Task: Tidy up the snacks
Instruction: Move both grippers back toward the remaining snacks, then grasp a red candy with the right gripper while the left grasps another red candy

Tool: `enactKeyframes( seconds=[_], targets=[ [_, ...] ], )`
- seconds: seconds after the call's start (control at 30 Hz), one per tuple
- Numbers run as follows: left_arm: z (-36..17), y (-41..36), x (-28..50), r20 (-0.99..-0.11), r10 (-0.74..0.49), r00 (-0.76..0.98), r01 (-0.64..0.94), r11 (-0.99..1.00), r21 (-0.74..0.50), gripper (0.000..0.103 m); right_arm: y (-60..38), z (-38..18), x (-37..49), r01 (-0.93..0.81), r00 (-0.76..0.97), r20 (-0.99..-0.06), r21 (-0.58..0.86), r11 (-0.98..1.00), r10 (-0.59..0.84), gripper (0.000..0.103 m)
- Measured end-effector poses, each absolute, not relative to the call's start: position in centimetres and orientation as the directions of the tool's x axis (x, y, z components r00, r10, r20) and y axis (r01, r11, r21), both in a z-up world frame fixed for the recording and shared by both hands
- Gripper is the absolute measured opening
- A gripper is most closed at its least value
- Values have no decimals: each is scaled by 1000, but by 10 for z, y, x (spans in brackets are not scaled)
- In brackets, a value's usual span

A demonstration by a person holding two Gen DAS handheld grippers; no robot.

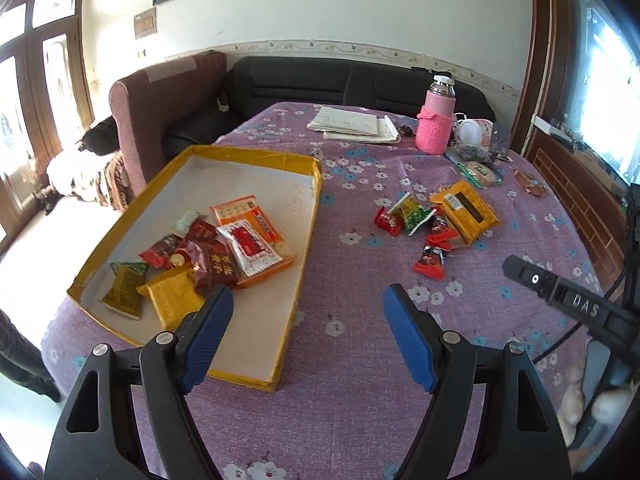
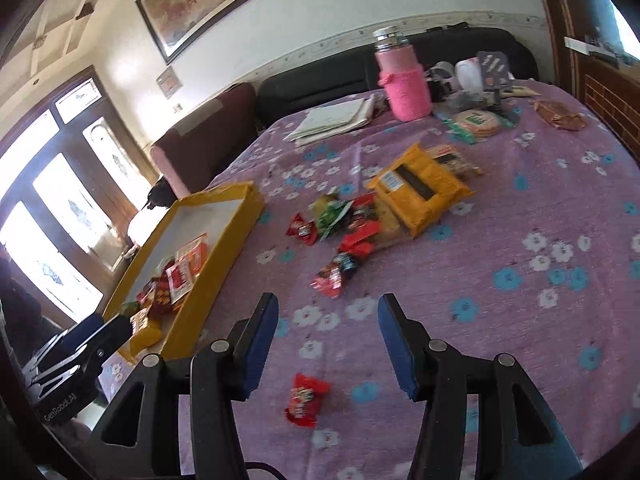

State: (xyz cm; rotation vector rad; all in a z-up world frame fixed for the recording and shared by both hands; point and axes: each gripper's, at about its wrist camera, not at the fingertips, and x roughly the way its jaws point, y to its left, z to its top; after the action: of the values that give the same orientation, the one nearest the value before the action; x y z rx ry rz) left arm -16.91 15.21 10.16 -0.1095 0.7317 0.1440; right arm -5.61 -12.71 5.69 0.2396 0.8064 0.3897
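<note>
One small red snack (image 2: 306,400) lies on the bench just under the wide-open, empty right gripper (image 2: 328,336) — thin wrapper, so the fingers may slide over it. Left of it, the yellow tray (image 2: 224,248); the left gripper (image 1: 308,312), also open and empty, hangs above the tray's near edge.

My left gripper's (image 1: 308,304) finger covers the near corner of the yellow packet (image 1: 172,294) in the tray (image 1: 256,156). In my right view the loose snack pile (image 2: 344,232) blurs, its print unreadable. The tray's wall hides the lower packets, and my right gripper's (image 2: 328,312) handles run off the bottom edge.
</note>
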Motion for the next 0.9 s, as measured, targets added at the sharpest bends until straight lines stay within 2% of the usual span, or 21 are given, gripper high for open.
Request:
enactKeyframes(
  seconds=[0.13, 0.23, 0.37, 0.5, 0.6, 0.7, 0.73, 0.77, 0.8, 0.9],
  targets=[
    [95, 154, -165, -682, 30, 731, -149, 982, -116, 78, -153, 55, -40, -188, 630, -682, 332, 924, 373, 58],
    [89, 152, -161, -689, -27, 724, -118, 980, -162, 78, -153, 44, -23, -197, 564, -728, 341, 919, 391, 58],
    [87, 144, -159, -696, -40, 717, -94, 984, -153, 78, -128, 24, 6, -232, 463, -768, 377, 897, 443, 57],
    [88, 145, -158, -694, -40, 719, -91, 984, -151, 78, -99, 11, 40, -225, 416, -800, 369, 902, 432, 57],
    [85, 149, -157, -700, -53, 712, -85, 983, -161, 78, -76, 4, 57, -227, 407, -828, 319, 920, 387, 56],
    [80, 151, -154, -702, -83, 707, -64, 981, -181, 78, -55, 3, 60, -249, 441, -848, 199, 948, 293, 55],
    [78, 151, -153, -706, -93, 703, -59, 980, -188, 78, -50, 3, 59, -254, 448, -854, 163, 953, 265, 48],
    [76, 151, -151, -709, -104, 697, -55, 979, -197, 78, -49, 3, 57, -257, 457, -854, 141, 956, 248, 35],
    [75, 152, -150, -712, -113, 693, -50, 978, -205, 78, -48, 2, 55, -262, 459, -855, 129, 957, 241, 29],
    [73, 147, -148, -718, -139, 682, -25, 977, -213, 78, -60, 2, 46, -268, 460, -850, 143, 953, 257, 27]
  ],
)
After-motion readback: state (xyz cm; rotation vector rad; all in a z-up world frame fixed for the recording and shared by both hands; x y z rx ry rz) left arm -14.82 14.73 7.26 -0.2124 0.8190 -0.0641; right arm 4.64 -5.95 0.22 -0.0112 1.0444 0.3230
